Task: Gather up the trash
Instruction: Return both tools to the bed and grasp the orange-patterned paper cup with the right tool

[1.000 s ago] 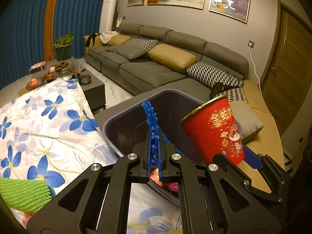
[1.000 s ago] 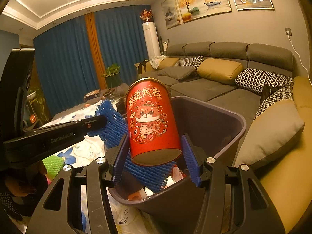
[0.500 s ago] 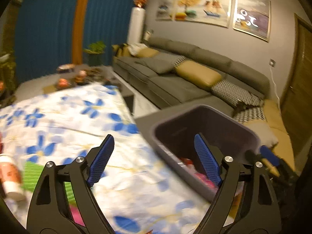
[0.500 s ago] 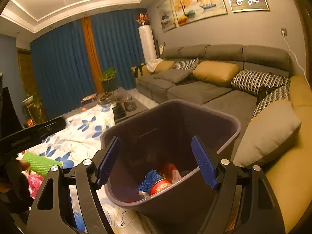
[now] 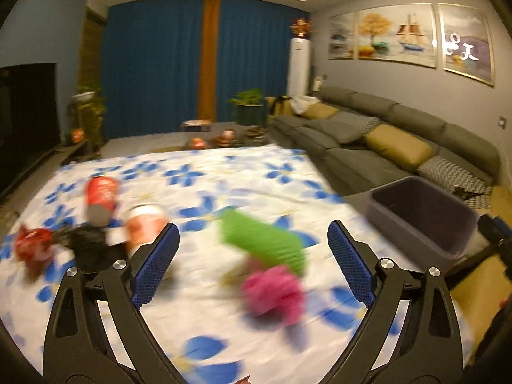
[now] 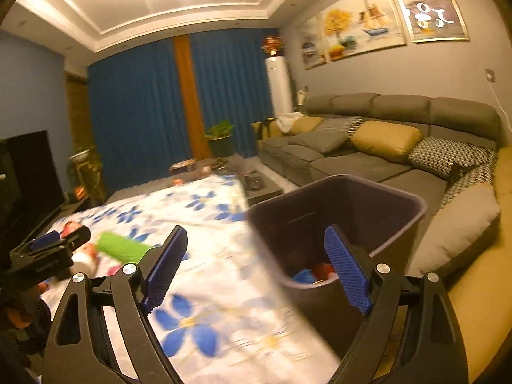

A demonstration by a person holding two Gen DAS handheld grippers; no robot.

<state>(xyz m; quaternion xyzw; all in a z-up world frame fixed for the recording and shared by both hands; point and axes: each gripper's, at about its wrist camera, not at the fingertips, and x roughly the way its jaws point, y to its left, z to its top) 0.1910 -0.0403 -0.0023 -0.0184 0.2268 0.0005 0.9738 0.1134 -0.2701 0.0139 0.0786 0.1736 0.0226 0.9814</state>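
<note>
Trash lies blurred on the blue-flowered white cloth point(image 5: 224, 179) in the left wrist view: a green foam net sleeve point(image 5: 262, 243) and pink wad point(image 5: 272, 291) mid-cloth, red cans point(image 5: 102, 198) toward its left edge, before the left gripper point(image 5: 252, 256), whose jaws have just been opening, now wide and empty. In the right wrist view, the right gripper point(image 6: 256, 262), jaws likewise just opened wide and empty, faces the dark plastic bin point(image 6: 400, 204) at the cloth's right edge, with a blue net point(image 6: 302, 275) and red can point(image 6: 321, 268) inside.

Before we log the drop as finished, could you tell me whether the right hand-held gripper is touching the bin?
Cannot tell. In the right wrist view the open right hand-held gripper has nothing between its pads, but one pad overlaps the bin in the image, hiding any gap.
</note>
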